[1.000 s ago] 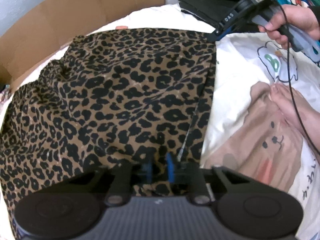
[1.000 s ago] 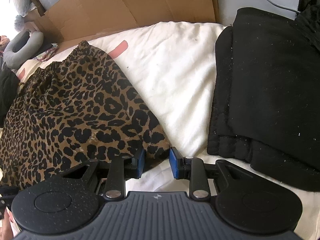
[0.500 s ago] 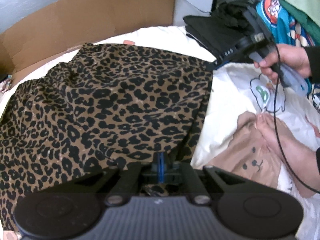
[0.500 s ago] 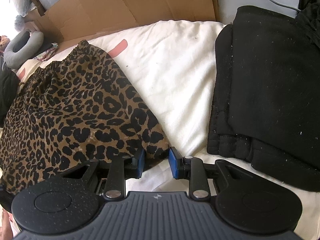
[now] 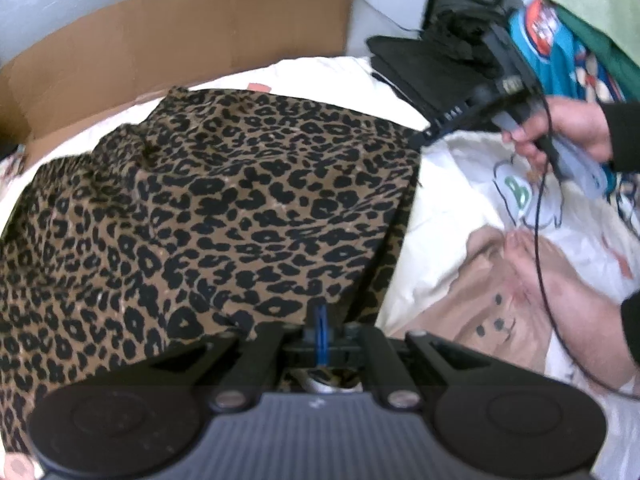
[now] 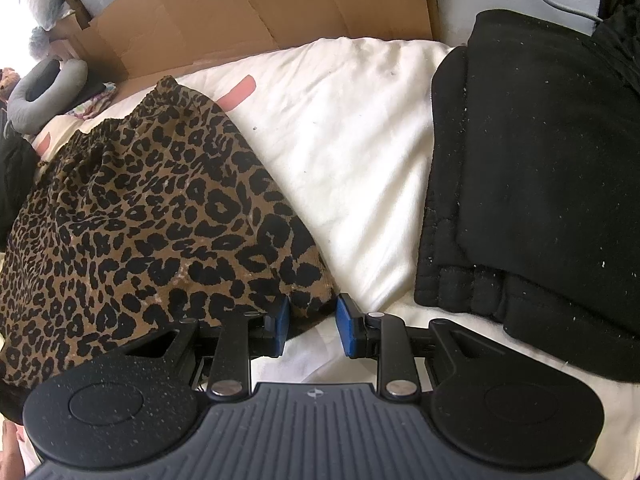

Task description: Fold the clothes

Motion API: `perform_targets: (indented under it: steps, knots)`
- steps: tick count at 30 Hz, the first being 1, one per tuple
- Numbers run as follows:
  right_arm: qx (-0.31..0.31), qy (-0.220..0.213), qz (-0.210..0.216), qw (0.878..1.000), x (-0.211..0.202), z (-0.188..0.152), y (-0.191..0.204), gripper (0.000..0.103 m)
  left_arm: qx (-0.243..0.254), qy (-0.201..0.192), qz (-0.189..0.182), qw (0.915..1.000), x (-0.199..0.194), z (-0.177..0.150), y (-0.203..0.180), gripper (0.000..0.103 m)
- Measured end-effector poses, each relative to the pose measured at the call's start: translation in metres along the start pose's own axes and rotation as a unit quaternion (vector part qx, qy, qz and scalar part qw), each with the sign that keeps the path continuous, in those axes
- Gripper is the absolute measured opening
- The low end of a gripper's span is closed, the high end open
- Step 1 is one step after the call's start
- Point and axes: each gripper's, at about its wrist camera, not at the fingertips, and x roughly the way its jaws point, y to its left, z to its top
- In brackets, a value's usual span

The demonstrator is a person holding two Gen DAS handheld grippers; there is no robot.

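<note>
A leopard-print garment [image 5: 224, 224] lies spread on a white bed cover [image 5: 432, 208]. My left gripper [image 5: 321, 330] is shut on the garment's near hem, and the cloth rises toward it. In the right wrist view my right gripper [image 6: 311, 320] is open, its blue pads [image 6: 347, 326] on either side of the far corner of the garment [image 6: 152, 220]. The right gripper also shows in the left wrist view [image 5: 424, 138] at that corner, held by a hand.
A stack of folded black clothes [image 6: 536, 168] lies to the right on the bed cover [image 6: 352, 136]. Brown cardboard [image 5: 180, 36] stands behind the bed. A grey neck pillow [image 6: 44, 92] sits far left. Colourful clothes [image 5: 568, 44] hang at the right.
My left gripper has shut on the garment's near hem and lifted it a little. My right gripper stays open at the far corner.
</note>
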Motion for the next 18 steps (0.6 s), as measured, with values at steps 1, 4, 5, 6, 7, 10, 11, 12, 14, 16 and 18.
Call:
perform_targets:
  steps: [1, 4, 5, 6, 7, 10, 11, 12, 14, 16, 18]
  knots:
    - [0.000, 0.000, -0.001, 1.000, 0.000, 0.000, 0.000, 0.030, 0.002, 0.000, -0.005, 1.0000, 0.001, 0.000, -0.001, 0.000]
    - [0.007, 0.001, 0.000, 1.000, 0.000, 0.000, -0.001, 0.031, 0.001, 0.009, -0.014, 0.9999, 0.007, -0.005, -0.003, 0.000]
    - [0.011, 0.001, 0.001, 1.000, 0.000, 0.001, -0.002, 0.031, 0.001, 0.013, -0.017, 0.9998, 0.010, -0.008, -0.004, 0.000]
    - [0.015, 0.001, 0.001, 1.000, 0.000, 0.001, -0.003, 0.031, 0.000, 0.016, -0.020, 0.9997, 0.012, -0.010, -0.004, 0.000]
    - [0.018, 0.000, 0.003, 1.000, -0.001, 0.001, -0.003, 0.031, 0.000, 0.020, -0.022, 0.9996, 0.014, -0.012, -0.005, 0.000]
    - [0.027, -0.005, 0.008, 1.000, -0.003, 0.000, -0.004, 0.032, 0.003, 0.028, -0.025, 0.9993, 0.019, -0.018, -0.004, 0.000]
    - [0.030, -0.006, 0.009, 0.999, -0.003, 0.000, -0.004, 0.032, 0.004, 0.029, -0.025, 0.9992, 0.021, -0.019, -0.004, 0.000]
    - [0.036, -0.010, 0.012, 0.999, -0.004, 0.001, -0.005, 0.032, 0.004, 0.031, -0.025, 0.9992, 0.023, -0.020, -0.004, 0.000]
    - [0.048, -0.017, 0.015, 0.999, -0.005, 0.002, -0.007, 0.033, 0.005, 0.035, -0.025, 0.9991, 0.027, -0.020, -0.003, 0.000]
    - [0.055, -0.024, 0.013, 0.998, -0.005, 0.005, -0.010, 0.037, 0.007, 0.038, -0.026, 0.9989, 0.032, -0.020, -0.003, 0.000]
    - [0.058, -0.027, 0.010, 0.998, -0.004, 0.007, -0.012, 0.040, 0.007, 0.043, -0.027, 0.9987, 0.035, -0.020, -0.002, 0.001]
